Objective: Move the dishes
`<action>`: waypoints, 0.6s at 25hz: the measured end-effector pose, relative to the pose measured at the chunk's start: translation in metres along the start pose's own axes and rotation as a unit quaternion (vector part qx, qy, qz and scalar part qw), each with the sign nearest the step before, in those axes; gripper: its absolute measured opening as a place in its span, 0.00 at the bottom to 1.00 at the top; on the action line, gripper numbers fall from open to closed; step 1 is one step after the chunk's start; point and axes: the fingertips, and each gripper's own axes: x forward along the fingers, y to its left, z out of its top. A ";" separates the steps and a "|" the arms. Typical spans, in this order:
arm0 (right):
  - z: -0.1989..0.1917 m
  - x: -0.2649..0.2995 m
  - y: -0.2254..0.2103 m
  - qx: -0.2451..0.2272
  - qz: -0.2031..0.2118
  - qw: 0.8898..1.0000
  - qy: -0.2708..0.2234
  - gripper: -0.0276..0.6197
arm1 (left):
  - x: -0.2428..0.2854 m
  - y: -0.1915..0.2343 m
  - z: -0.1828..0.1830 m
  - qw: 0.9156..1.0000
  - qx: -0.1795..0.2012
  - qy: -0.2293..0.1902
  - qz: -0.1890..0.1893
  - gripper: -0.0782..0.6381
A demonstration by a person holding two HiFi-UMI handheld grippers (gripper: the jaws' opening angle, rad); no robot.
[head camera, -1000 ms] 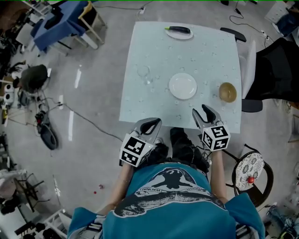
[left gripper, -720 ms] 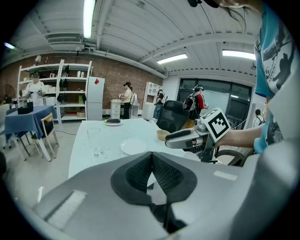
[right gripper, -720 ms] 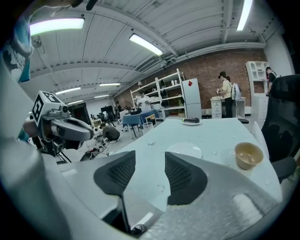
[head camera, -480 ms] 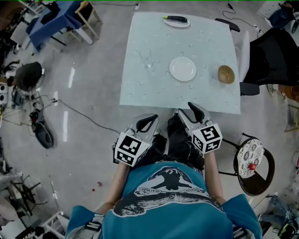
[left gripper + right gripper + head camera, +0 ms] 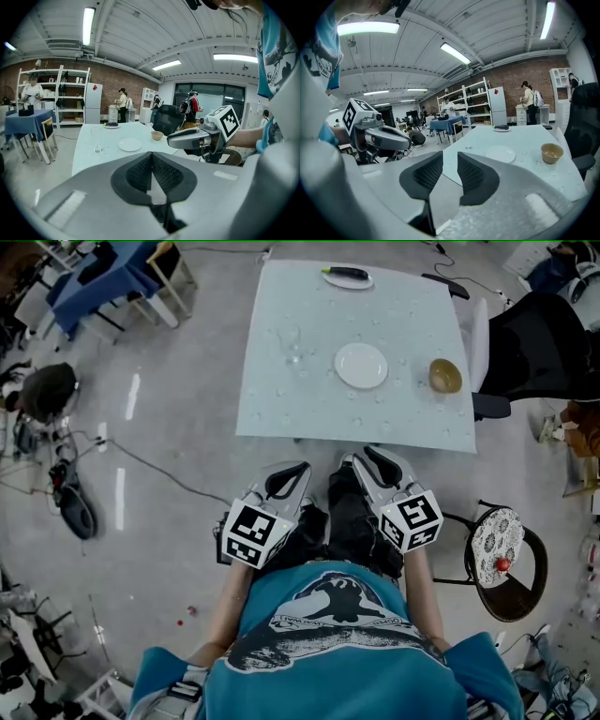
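Observation:
A pale table (image 5: pixel 281 409) carries a white plate (image 5: pixel 361 365), a tan bowl (image 5: pixel 445 376), a clear glass (image 5: pixel 294 345) and a far plate with a dark item (image 5: pixel 347 277). Both grippers hang short of the table's near edge, over the person's legs, holding nothing. The left gripper (image 5: pixel 292 470) is shut, its pads meeting at the tips (image 5: pixel 151 157). The right gripper (image 5: pixel 361 457) is open by a narrow gap (image 5: pixel 450 161). The right gripper view shows the white plate (image 5: pixel 500 153) and bowl (image 5: pixel 552 153) ahead. The left gripper view shows the plate (image 5: pixel 130 145) and glass (image 5: pixel 97 139).
A black office chair (image 5: pixel 534 343) stands at the table's right side. A round stool with a patterned top (image 5: pixel 497 559) is at the person's right. A blue-covered table (image 5: pixel 103 277) and floor cables (image 5: pixel 159 470) lie to the left. People stand far back by shelves.
The person has stepped back from the table. Both grippers have drawn off the table's near edge toward the body, still empty. The dishes have not moved.

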 end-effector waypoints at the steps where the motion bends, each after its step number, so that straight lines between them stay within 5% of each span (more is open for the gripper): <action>1: 0.000 -0.002 0.003 -0.001 -0.001 1.000 -0.001 0.19 | -0.002 -0.002 0.000 1.000 0.000 -0.002 -0.001 0.13; 9: -0.002 -0.011 0.019 -0.011 0.002 1.000 -0.007 0.05 | -0.011 -0.013 -0.004 1.000 0.003 -0.010 -0.008 0.13; 15: 0.004 -0.014 0.024 -0.032 0.003 0.999 -0.011 0.05 | -0.013 -0.016 -0.003 1.000 0.008 -0.012 -0.010 0.13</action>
